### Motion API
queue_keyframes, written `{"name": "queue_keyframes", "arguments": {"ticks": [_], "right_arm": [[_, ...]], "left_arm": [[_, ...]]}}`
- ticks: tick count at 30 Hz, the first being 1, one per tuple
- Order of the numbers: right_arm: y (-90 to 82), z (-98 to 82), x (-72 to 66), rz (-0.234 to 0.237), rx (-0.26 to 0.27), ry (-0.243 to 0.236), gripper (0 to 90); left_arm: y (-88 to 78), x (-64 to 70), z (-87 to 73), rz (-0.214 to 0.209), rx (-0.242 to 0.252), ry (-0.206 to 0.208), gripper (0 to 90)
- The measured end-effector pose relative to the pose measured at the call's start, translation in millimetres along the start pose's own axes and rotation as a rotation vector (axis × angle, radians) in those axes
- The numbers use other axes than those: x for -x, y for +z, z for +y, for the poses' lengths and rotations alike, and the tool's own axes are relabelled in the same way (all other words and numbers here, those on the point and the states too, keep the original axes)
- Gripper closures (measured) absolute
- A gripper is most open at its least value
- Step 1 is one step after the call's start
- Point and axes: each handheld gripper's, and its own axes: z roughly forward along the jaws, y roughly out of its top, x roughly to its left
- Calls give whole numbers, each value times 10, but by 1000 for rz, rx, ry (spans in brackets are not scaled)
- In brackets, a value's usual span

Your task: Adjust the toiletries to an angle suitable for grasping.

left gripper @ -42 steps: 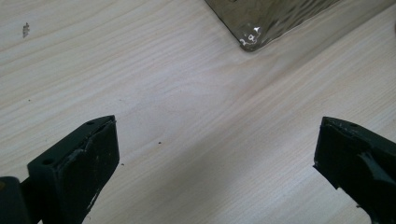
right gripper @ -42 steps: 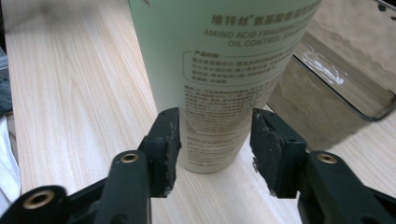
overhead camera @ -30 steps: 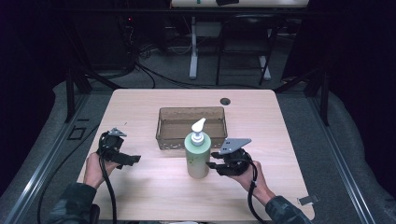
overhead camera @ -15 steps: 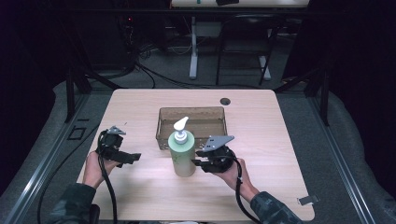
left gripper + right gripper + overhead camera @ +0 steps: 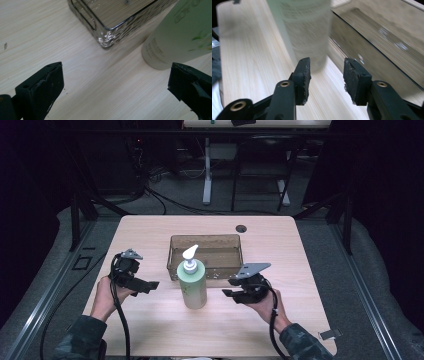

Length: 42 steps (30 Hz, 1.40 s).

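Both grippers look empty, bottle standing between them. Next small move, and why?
Probably ease the left gripper right toward the pump bottle. Its jaws stand wide apart, with the bottle's base near one jaw in the left gripper view. The right gripper sits clear of the bottle, jaws apart and holding nothing. The bottle stands upright in front of the clear bin, so a side approach looks free.

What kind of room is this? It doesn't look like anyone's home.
Probably a lab or recording studio, not a home: a bare wooden table stands amid dark curtains, cables run across the floor, and a person works with a hand-held gripper in each hand beside a soap bottle.
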Motion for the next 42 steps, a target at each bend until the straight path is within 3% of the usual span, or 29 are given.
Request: {"name": "queue_keyframes", "arguments": {"ticks": [1,2,3,6,7,8,11,17,26,35,42], "right_arm": [[0,0,0,0,0,0,535],[-111,-126,110,-28,-19,35,514],[-111,-126,110,-28,-19,35,514],[-275,-321,273,-76,-47,91,459],[-377,-439,364,-111,-69,116,408],[-377,-439,364,-111,-69,116,408],[-524,-652,522,-166,-108,185,331],[-589,-827,718,-206,-165,257,243],[-683,-885,812,-243,-175,313,154],[-714,-944,878,-263,-194,344,141],[-715,-974,905,-267,-205,370,146]], "left_arm": [[-9,17,28,-6,2,4,3],[-19,32,57,-10,3,10,3],[-27,47,85,-17,6,14,3],[-60,96,170,-33,4,27,1],[-93,133,223,-43,5,33,1],[-93,133,223,-43,5,33,1],[-141,205,311,-70,5,42,0],[-278,430,584,-125,12,103,0],[-445,627,865,-143,26,165,0],[-484,840,1151,-167,23,227,26],[-391,1006,1323,-180,-18,294,199]]}}
